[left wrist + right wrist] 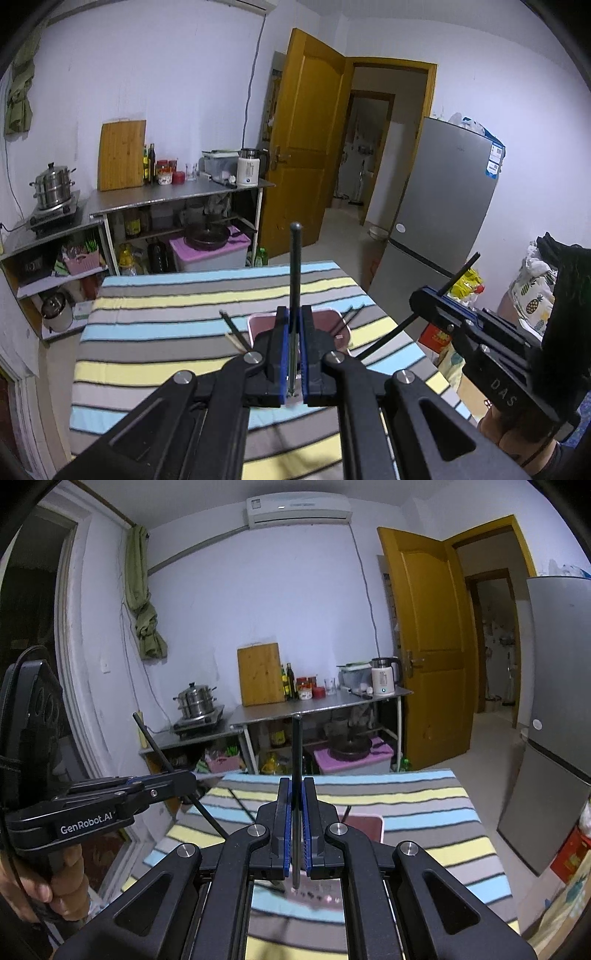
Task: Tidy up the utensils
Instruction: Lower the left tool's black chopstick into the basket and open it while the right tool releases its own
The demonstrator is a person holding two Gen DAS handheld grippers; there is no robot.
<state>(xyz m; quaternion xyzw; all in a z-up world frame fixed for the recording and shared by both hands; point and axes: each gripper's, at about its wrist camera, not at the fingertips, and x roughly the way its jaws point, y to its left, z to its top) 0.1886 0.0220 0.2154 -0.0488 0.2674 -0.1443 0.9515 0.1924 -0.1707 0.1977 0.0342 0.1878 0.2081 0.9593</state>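
My left gripper (294, 314) is shut on a black chopstick (295, 266) that stands upright between its blue pads, above the striped table. My right gripper (296, 786) is shut on another black chopstick (297, 749), also upright. Each gripper shows in the other's view: the right one (424, 295) at the right with its chopstick slanting through it, the left one (184, 779) at the left. A pink tray (258, 323) lies on the table behind the left fingers, also in the right wrist view (365, 827). More chopsticks (232, 326) lie beside it.
The table wears a striped cloth (166, 302). Beyond it stand a steel counter (177, 194) with bottles, a kettle and a cutting board, a steamer pot (53, 184), a yellow door (306, 147) and a grey fridge (443, 199).
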